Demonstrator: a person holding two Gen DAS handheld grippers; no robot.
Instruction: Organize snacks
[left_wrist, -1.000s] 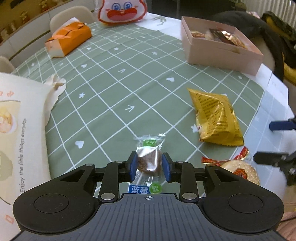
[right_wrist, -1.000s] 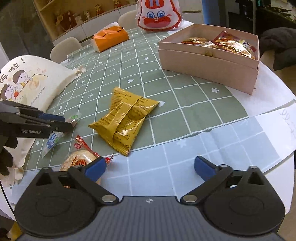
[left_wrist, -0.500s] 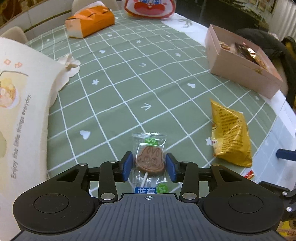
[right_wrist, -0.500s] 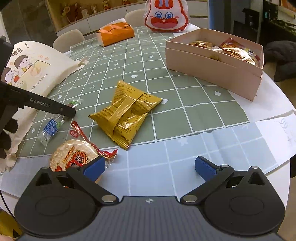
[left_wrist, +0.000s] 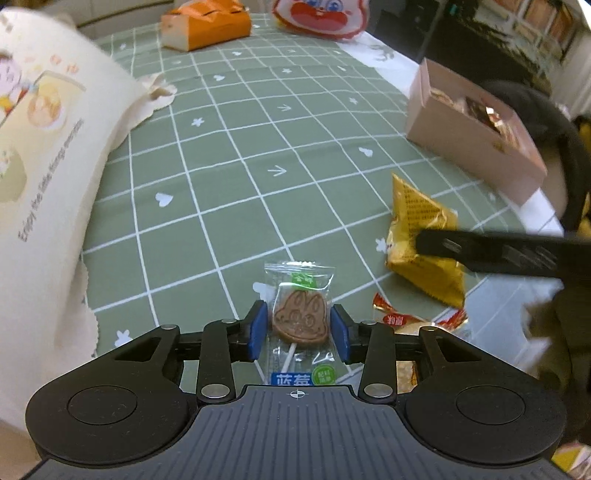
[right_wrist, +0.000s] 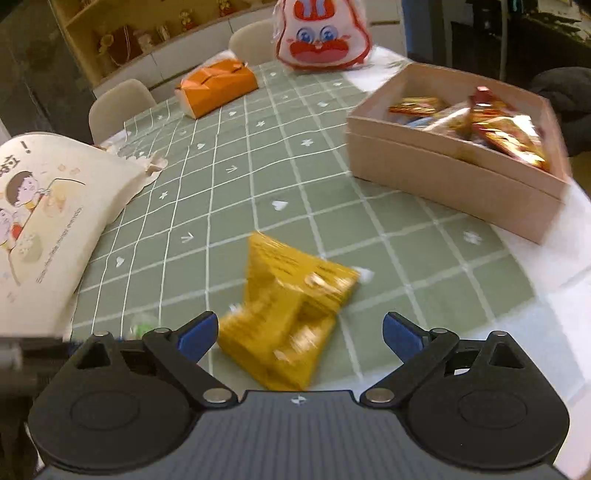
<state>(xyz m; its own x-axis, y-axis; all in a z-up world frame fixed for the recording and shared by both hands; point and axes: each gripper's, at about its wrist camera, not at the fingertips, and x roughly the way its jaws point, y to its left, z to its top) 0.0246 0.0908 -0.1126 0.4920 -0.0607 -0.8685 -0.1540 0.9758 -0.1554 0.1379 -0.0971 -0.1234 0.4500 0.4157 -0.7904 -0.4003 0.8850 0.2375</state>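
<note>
My left gripper is shut on a chocolate lollipop in a clear wrapper and holds it above the green checked tablecloth. My right gripper is open and sits over a yellow snack bag, its blue fingers on either side of it. The bag also shows in the left wrist view, with the right gripper's black finger across it. A pink box holding several snacks stands at the right; it also shows in the left wrist view. A round rice cracker lies by the left gripper.
A cream tote bag lies at the left. An orange tissue box and a red-and-white bunny bag stand at the far side. White paper covers the table's near right edge. Chairs stand behind the table.
My right gripper has moved forward and left, over the yellow bag, still open. My left gripper has lifted a little and turned with the lollipop held.
</note>
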